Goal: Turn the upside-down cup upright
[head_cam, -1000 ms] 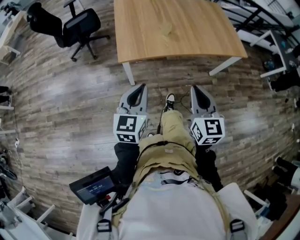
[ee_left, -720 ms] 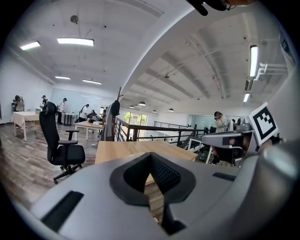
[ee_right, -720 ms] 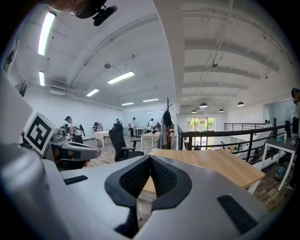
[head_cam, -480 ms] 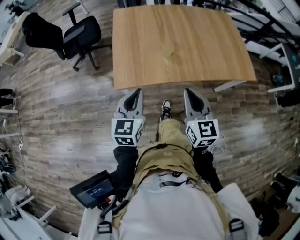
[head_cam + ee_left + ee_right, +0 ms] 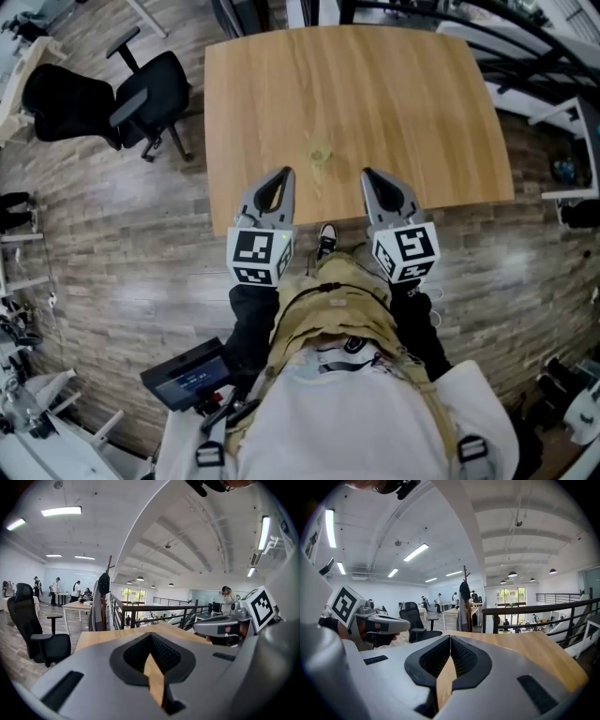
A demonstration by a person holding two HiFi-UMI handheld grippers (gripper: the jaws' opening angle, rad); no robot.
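Two grippers, both closed with nothing in them, and you've just walked them up to the table [image 5: 403, 112]. A second ago their tips hung over the plank floor [image 5: 122, 234], well short of the wood; half a second ago they were just shy of the near edge; now the left gripper [image 5: 281, 174] and right gripper [image 5: 368, 174] both poke over that edge, side by side. The cup [image 5: 319, 155], pale, see-through and hard to read from the head view, sits on the tabletop at twelve o'clock from you, just beyond the tips and between the two. It was far up the table before, so it's the approach that has closed the gap; the cup itself looks untouched, and I can't tell from here which way up it stands. Neither gripper view picks it out: each shows tabletop past its own shut jaws, pads meeting at the tip. The black office chair [image 5: 150, 89] has slid out to ten o'clock as you came forward. For the task, my read is the walk-in is about done and the real work hasn't started. One gripper must open before it can take the cup, and a light, clear cup like that may skid if nudged.
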